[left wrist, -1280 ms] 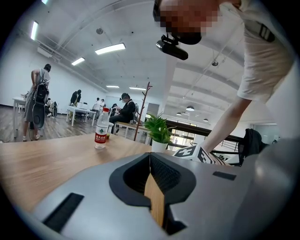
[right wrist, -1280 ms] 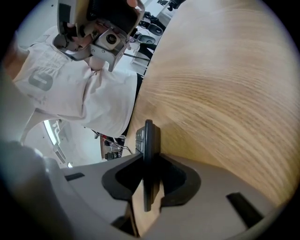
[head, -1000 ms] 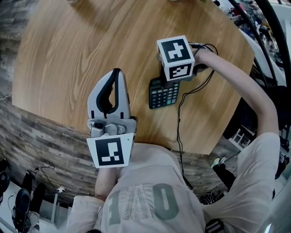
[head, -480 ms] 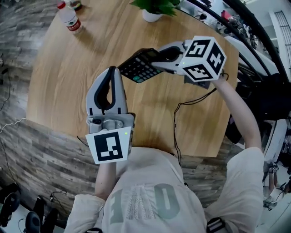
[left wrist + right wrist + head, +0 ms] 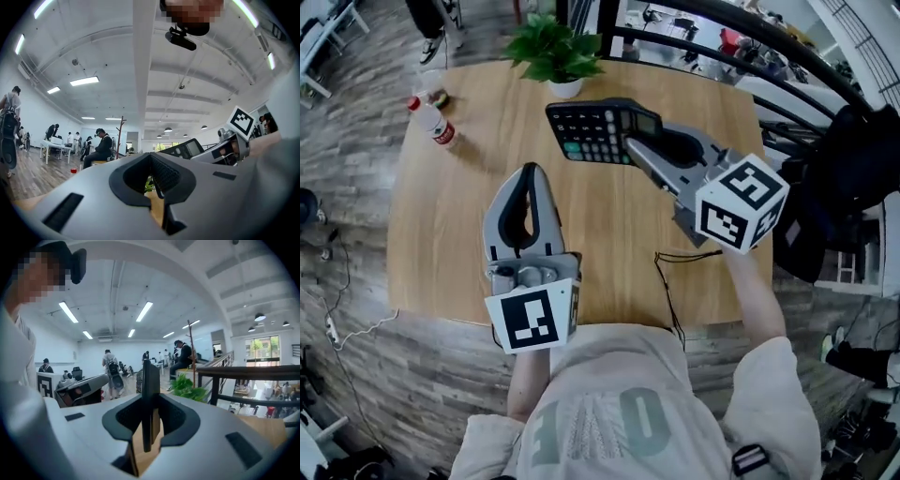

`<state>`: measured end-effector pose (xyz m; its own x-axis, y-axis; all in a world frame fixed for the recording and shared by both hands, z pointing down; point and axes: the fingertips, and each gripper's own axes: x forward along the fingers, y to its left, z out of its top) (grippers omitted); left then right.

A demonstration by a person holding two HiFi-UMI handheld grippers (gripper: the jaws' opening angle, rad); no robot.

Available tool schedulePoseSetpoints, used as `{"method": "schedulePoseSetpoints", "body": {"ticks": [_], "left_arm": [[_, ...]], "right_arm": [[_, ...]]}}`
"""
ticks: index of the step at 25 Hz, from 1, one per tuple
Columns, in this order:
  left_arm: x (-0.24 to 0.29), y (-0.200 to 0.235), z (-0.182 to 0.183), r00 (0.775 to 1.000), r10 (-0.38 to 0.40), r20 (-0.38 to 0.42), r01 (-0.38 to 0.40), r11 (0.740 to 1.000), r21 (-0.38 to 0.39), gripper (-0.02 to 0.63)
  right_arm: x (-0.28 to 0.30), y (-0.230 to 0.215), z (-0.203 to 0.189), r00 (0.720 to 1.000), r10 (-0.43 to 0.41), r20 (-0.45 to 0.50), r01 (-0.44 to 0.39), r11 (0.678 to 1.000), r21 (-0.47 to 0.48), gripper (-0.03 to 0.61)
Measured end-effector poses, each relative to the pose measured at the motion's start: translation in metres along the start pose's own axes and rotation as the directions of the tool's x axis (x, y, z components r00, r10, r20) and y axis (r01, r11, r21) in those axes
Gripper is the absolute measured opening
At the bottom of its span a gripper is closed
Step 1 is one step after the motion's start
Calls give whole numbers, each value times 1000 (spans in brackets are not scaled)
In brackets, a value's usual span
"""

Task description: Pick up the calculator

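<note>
The black calculator [image 5: 598,129] hangs in the air above the round wooden table [image 5: 459,225], keys up, with my right gripper [image 5: 631,142] shut on its right end. In the right gripper view it stands edge-on as a thin dark slab [image 5: 150,394] between the pads. My left gripper [image 5: 532,172] is lower and to the left, shut and empty, its tips pressed together. From the left gripper view the calculator [image 5: 186,149] and the right gripper's marker cube [image 5: 243,121] show at the right.
A potted green plant [image 5: 555,52] stands at the table's far edge, and a plastic bottle [image 5: 434,124] at its far left. A black cable [image 5: 670,281] trails over the near right edge. A dark railing [image 5: 722,47] runs behind the table. People sit and stand across the room.
The right gripper has lifted the calculator off the table and turned it from hanging down to roughly level, keys up. The left gripper has risen a little and stayed shut.
</note>
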<state>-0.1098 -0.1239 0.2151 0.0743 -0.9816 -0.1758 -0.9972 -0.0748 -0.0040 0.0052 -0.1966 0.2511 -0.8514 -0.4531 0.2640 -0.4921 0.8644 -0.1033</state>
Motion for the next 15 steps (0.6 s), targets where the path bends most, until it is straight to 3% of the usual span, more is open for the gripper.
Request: {"method": "schedulePoseSetpoints", "body": {"ticks": [4,9,13,15], "left_arm": [[2,-20,16,999,-50,21,50,999,22,9],[1,-50,29,991,-126,43,123,991,60,9],[3,-64,37,984,-165,73,159,984,74,9],[4,-67,37,981,-177,75,171,982,83,9]], "right_arm": [[-43,1,13,972,-160,170,157,987,28,97],[-87,7,2,881,-363,304,338,932,132,97],[-111,13,-6,810,-466,357,416,885,212,98],[-115,17,-12,793,-487,365,419,872,252,97]]}}
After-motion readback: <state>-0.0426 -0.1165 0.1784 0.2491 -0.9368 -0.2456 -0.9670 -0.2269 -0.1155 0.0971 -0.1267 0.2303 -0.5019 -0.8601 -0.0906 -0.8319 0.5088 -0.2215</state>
